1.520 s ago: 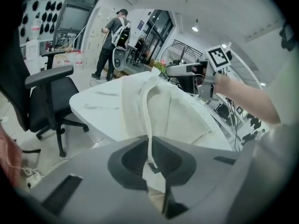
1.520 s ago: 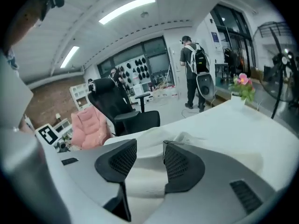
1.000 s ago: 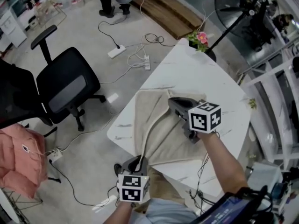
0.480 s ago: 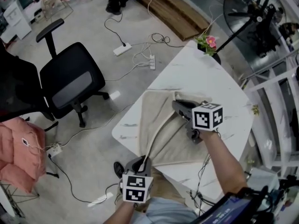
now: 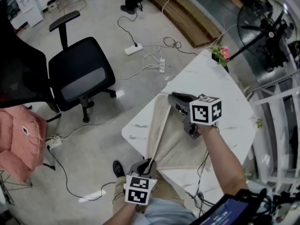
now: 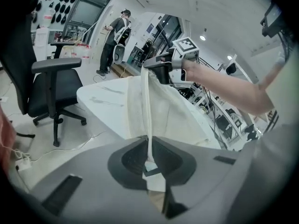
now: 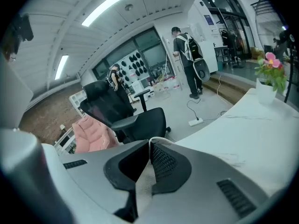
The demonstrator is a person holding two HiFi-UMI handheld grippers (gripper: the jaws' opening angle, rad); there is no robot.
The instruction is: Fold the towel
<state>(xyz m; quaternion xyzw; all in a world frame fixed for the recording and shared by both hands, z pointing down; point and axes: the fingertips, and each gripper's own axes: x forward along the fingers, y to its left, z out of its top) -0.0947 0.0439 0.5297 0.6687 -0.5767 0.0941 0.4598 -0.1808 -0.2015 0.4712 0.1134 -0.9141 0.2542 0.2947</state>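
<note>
A beige towel [image 5: 174, 139] lies on the white table [image 5: 220, 86], its left edge lifted and stretched taut between my two grippers. My left gripper [image 5: 148, 162] is shut on the towel's near corner by the table's front edge. In the left gripper view the towel [image 6: 161, 108] runs as a tight band from the left gripper [image 6: 149, 158] up to the right gripper [image 6: 150, 65]. My right gripper [image 5: 172, 96] is shut on the far corner above the table's left side. Cloth of the towel [image 7: 145, 178] is pinched in the right gripper [image 7: 150, 146].
A small pot of pink flowers [image 5: 221, 54] stands at the table's far corner. A black office chair [image 5: 79, 81] and a pink jacket [image 5: 18, 142] sit on the floor to the left, with power strips and cables [image 5: 147, 55]. A person [image 7: 187, 52] stands far off.
My right gripper has carried its towel corner leftward across the table, so the lifted edge is drawn into a straighter, tighter line. The left gripper has stayed where it was.
</note>
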